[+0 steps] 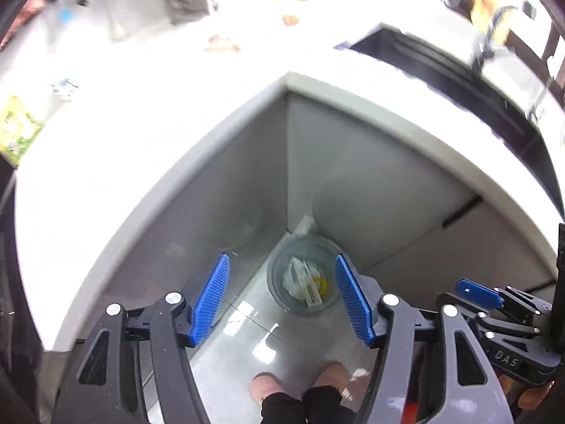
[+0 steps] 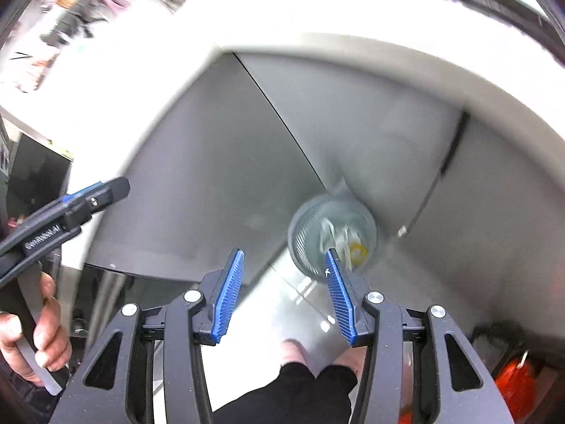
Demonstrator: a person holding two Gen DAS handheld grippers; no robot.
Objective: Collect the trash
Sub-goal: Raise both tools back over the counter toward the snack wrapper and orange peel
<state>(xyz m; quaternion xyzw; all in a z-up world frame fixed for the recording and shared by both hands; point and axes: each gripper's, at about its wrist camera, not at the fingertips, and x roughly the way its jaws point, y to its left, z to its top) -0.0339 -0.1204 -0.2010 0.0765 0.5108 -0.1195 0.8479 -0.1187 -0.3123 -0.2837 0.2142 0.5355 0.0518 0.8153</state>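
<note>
A round mesh trash bin (image 1: 304, 275) stands on the floor at the counter's corner, far below both grippers. It holds white scraps and a yellow piece (image 1: 319, 284). The bin also shows in the right wrist view (image 2: 332, 235). My left gripper (image 1: 282, 300) is open and empty, high above the bin. My right gripper (image 2: 284, 293) is open and empty too, above the bin's left side. The right gripper appears at the right edge of the left wrist view (image 1: 494, 300); the left one shows at the left of the right wrist view (image 2: 70, 212).
A white counter top (image 1: 141, 134) wraps around the corner, with a green packet (image 1: 16, 127), small wrappers (image 1: 220, 44) and a sink (image 1: 441, 67) on it. Grey cabinet panels (image 2: 219, 183) drop to a glossy tiled floor (image 1: 247, 339). The person's feet (image 1: 300, 385) stand below. An orange object (image 2: 515, 385) lies at right.
</note>
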